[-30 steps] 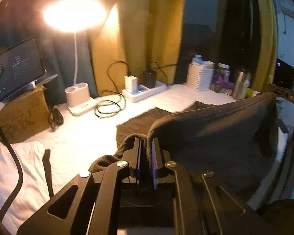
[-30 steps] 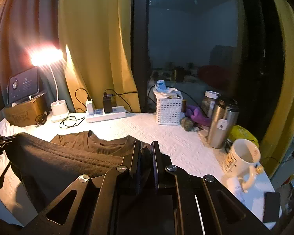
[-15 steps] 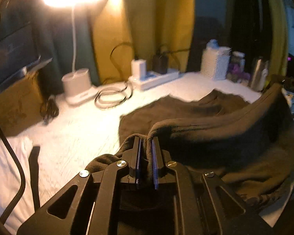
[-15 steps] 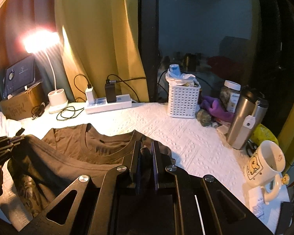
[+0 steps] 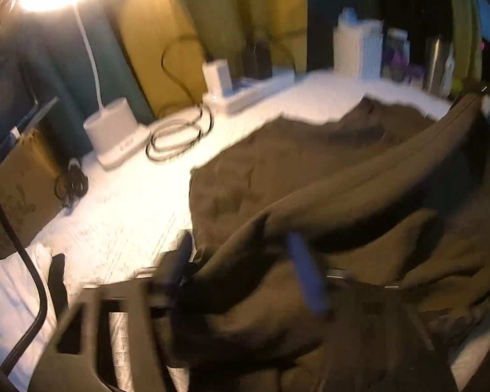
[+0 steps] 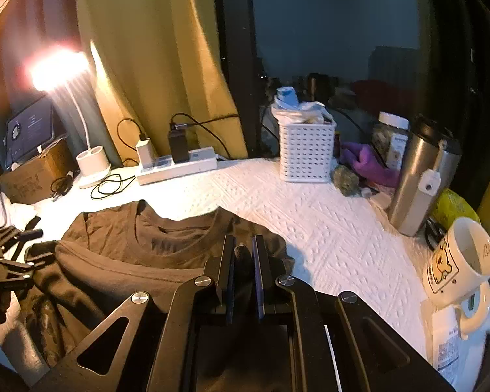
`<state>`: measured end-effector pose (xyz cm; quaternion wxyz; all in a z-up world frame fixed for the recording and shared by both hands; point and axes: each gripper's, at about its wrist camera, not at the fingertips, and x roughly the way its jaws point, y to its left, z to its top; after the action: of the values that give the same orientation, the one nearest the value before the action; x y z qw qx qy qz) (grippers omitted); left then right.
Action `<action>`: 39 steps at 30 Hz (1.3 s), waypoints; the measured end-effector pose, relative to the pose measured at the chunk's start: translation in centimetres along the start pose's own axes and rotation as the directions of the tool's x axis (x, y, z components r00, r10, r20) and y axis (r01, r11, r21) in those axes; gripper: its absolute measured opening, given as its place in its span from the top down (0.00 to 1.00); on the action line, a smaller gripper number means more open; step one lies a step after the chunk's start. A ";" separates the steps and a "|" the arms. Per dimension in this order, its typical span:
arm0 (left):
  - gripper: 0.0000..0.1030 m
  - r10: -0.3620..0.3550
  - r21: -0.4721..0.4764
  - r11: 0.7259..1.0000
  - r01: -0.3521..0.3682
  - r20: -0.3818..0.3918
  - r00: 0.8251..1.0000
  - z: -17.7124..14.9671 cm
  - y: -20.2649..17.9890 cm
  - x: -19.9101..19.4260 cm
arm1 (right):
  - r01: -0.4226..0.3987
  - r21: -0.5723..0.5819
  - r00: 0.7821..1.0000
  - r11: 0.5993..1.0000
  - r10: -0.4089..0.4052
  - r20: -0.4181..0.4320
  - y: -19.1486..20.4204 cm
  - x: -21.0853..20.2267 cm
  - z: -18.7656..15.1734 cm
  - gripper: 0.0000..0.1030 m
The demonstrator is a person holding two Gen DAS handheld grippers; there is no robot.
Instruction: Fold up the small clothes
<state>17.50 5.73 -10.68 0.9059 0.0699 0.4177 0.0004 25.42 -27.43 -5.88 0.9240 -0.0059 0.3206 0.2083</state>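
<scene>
A dark brown T-shirt [image 6: 166, 238] lies on the white-covered table [image 6: 326, 228], collar toward the window, its lower part doubled over toward the collar. My right gripper [image 6: 243, 254] is shut on a pinch of the shirt's folded edge. In the blurred left wrist view my left gripper [image 5: 241, 261] is opening, jaws apart, and the shirt [image 5: 310, 170] still sags between them without being pressed. The left gripper [image 6: 13, 254] also shows at the left edge of the right wrist view, by the shirt's other corner.
Along the back stand a lit desk lamp [image 6: 91, 163], a power strip [image 6: 176, 166] with chargers and coiled cables, a white basket [image 6: 305, 150], a steel tumbler [image 6: 415, 176] and a bear mug [image 6: 460, 261]. A cardboard box [image 6: 32, 176] and white cloth [image 5: 9, 294] sit at left.
Both grippers came down and forward, laying the shirt's lifted lower part over toward the collar. The left jaws, shut on the cloth before, have spread apart.
</scene>
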 end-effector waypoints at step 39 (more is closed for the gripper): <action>0.96 -0.094 -0.173 0.980 0.097 0.025 0.995 7.2 4.5 7.2 | 0.105 -0.031 0.985 0.994 -0.108 -0.137 -2.6 12.4 3.2 0.90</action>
<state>27.87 9.73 -10.97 0.9109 -0.0295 0.4116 -0.0074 37.09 -24.67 -10.99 0.9091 -0.0486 0.3809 0.1616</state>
